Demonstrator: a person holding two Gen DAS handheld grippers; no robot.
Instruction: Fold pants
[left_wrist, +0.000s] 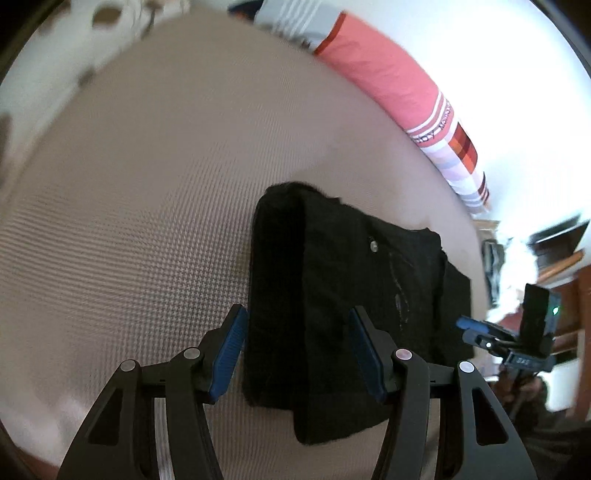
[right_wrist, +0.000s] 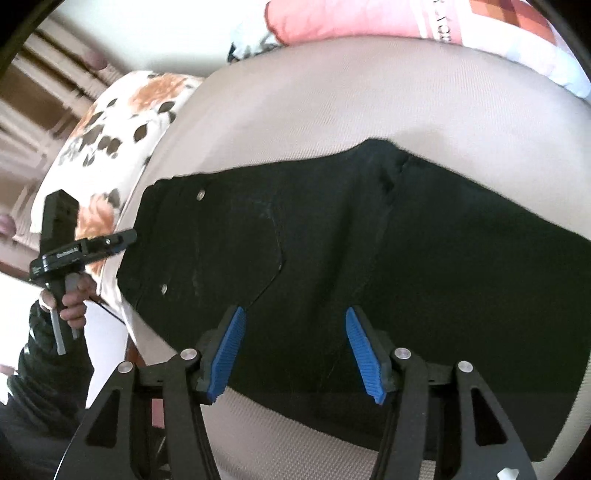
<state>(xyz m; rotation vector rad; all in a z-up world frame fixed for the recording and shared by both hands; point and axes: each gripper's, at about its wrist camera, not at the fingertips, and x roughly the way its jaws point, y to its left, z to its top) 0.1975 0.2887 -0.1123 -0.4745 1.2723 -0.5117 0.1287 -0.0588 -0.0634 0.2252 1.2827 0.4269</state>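
**Black pants on the bed, both grippers empty**

The pants (left_wrist: 343, 302) are black and lie flat on the tan bed cover (left_wrist: 147, 221). They look already folded over at least once, with thick layered edges on the left side in the left wrist view. In the right wrist view, the pants (right_wrist: 332, 240) spread wide across the bed, with two small metal buttons near their left end.

The pants look soft and floppy, not stiff. They are probably a bit heavy for cloth, since the layers look thick. They will likely bend and sag when lifted, so it seems best to pinch them at an edge or corner, through all the layers, one gripper at each end.

The left gripper (left_wrist: 295, 354) points down at the near edge of the pants. Its blue pads stand apart and nothing is pinched between them. The right gripper (right_wrist: 295, 350) also tips down over the near edge, with its pads apart and empty. A hand (right_wrist: 72, 302) in a dark sleeve holds the left gripper's handle, off to the left of the bed. A pink pillow (left_wrist: 384, 74) lies at the far side.
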